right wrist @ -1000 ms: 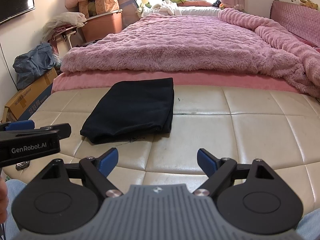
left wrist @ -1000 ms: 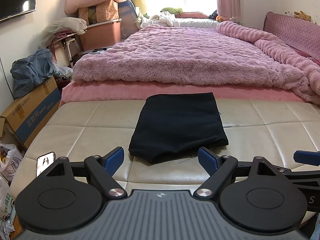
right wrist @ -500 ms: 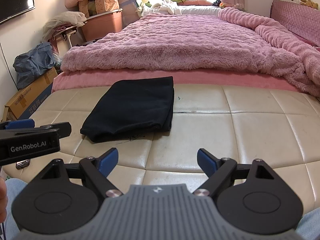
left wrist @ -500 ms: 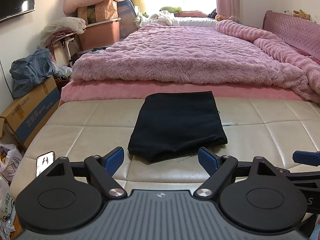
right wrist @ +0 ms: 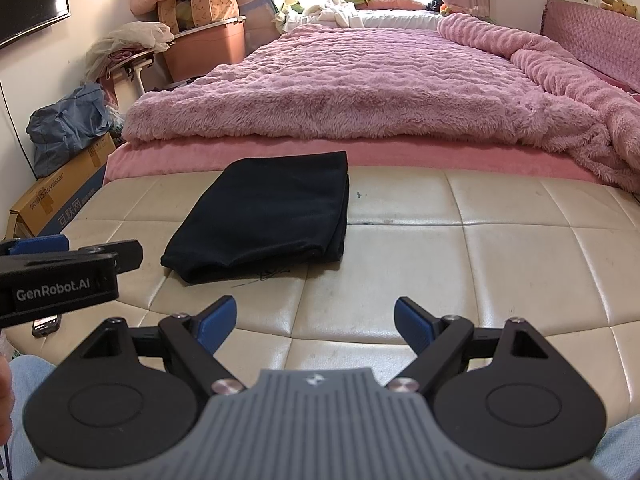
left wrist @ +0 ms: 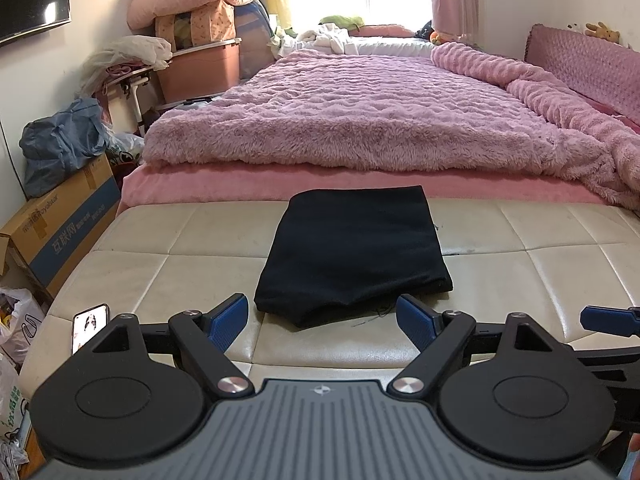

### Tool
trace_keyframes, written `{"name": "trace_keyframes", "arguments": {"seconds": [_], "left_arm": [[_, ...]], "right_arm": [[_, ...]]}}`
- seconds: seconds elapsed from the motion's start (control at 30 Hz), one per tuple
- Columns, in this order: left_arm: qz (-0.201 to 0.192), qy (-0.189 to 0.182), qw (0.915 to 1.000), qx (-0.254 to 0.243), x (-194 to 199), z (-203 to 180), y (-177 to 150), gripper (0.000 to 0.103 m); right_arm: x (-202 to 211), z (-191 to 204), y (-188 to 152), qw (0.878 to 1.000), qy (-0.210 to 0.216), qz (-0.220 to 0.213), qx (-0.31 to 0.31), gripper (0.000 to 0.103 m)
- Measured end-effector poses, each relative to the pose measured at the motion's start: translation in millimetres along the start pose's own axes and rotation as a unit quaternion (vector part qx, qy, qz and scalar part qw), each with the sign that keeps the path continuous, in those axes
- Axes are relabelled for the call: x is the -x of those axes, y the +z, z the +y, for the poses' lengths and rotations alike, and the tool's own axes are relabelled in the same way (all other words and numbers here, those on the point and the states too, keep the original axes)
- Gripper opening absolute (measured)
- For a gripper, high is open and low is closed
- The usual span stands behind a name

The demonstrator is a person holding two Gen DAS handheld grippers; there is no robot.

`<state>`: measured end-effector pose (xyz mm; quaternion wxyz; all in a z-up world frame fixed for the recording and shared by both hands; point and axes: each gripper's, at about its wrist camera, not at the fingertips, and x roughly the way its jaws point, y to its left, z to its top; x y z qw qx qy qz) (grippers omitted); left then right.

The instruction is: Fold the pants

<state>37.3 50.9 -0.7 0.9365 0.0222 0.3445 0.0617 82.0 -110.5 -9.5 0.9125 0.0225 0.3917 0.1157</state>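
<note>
pants (left wrist: pixel 354 254) folded, flat on table (left wrist: pixel 540 248) | left tool (left wrist: pixel 322 318) spread, empty | right tool (right wrist: pixel 316 322) spread, empty | phone (left wrist: pixel 90 326) at table edge

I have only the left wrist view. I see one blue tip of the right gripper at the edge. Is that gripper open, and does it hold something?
Observer: The right gripper is open and holds nothing. It hovers over the bare bench, to the right of the pants.
Operator: Is the right side of the pants tidy?
Observer: Yes. From there, the right edge shows stacked layers lying flush.
</note>
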Motion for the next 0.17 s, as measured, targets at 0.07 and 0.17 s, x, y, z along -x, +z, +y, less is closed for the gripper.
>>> {"name": "trace_keyframes", "arguments": {"seconds": [0.07, 0.17], "left_arm": [[0.0, -0.001, 1.0, 0.0, 0.8, 0.6, 0.4, 0.098], [-0.002, -0.001, 1.0, -0.001, 1.7, 0.1, 1.1, 0.098]], "right_arm": [[0.0, 0.2, 0.0, 1.0, 0.0, 0.0, 0.0, 0.082], [-0.1, 0.4, 0.0, 1.0, 0.0, 0.0, 0.0, 0.082]]}}
